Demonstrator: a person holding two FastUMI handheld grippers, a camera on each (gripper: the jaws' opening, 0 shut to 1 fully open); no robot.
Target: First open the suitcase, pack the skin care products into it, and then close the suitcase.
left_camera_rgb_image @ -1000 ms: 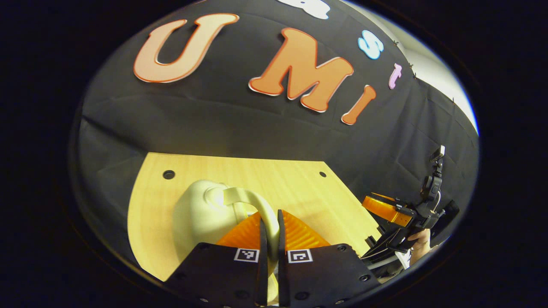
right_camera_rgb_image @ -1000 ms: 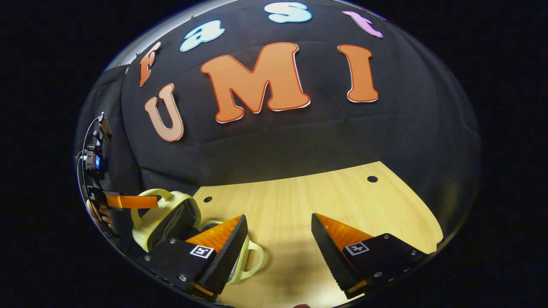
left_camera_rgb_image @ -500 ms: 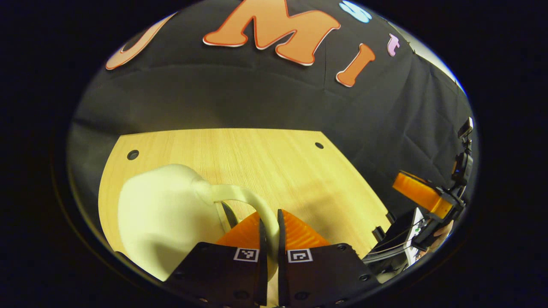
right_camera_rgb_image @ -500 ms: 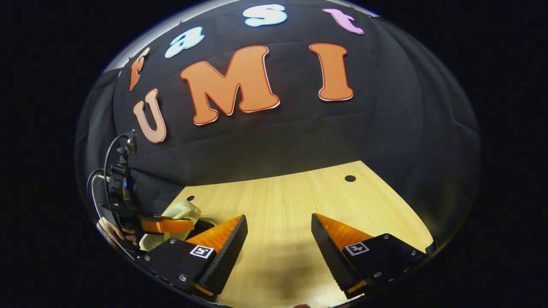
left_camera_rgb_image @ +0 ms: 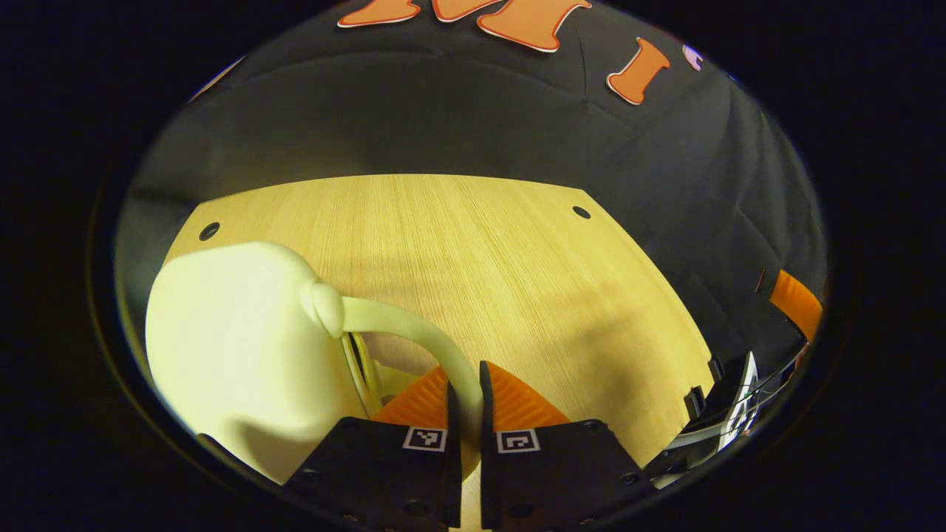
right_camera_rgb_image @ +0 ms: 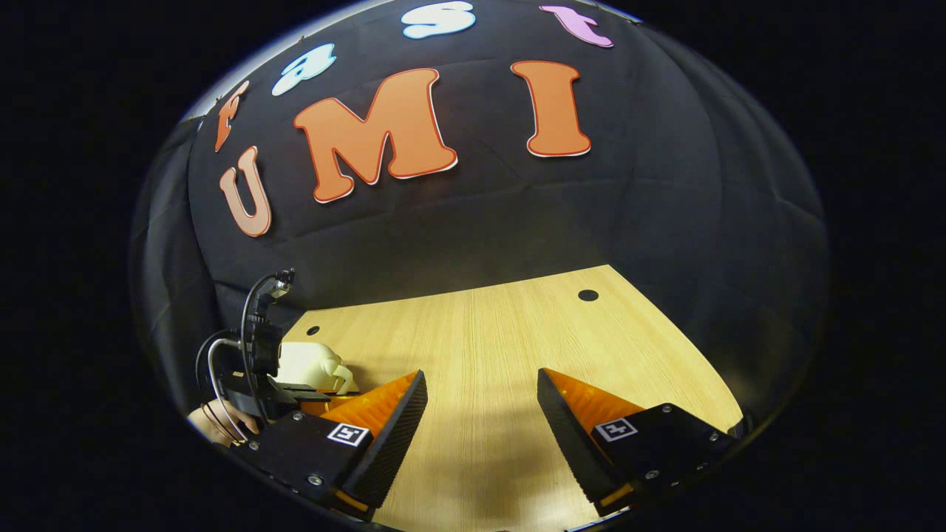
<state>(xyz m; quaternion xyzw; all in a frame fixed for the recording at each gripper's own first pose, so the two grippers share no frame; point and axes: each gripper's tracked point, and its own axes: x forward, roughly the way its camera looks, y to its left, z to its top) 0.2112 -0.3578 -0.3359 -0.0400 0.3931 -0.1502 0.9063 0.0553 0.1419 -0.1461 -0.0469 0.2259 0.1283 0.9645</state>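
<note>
Two fingers of the left hand-held gripper (left_camera_rgb_image: 464,399) are pinched together on the pale handle (left_camera_rgb_image: 414,332) of the small cream suitcase (left_camera_rgb_image: 236,347), which fills the 9 o'clock side of the left gripper view and sits low over the worktop (left_camera_rgb_image: 480,251). The handle is thin and curved, so it could slide out of the pinch and let the lid drop hard. A dark seam beside the handle root suggests the shell is not fully shut, though the glare makes that hard to judge; if so, a skin care item could catch in the gap. Out at 3 o'clock, the right hand-held gripper (right_camera_rgb_image: 480,403) stands wide open over bare worktop, well apart from the suitcase (right_camera_rgb_image: 310,366), too far to steady it.
</note>
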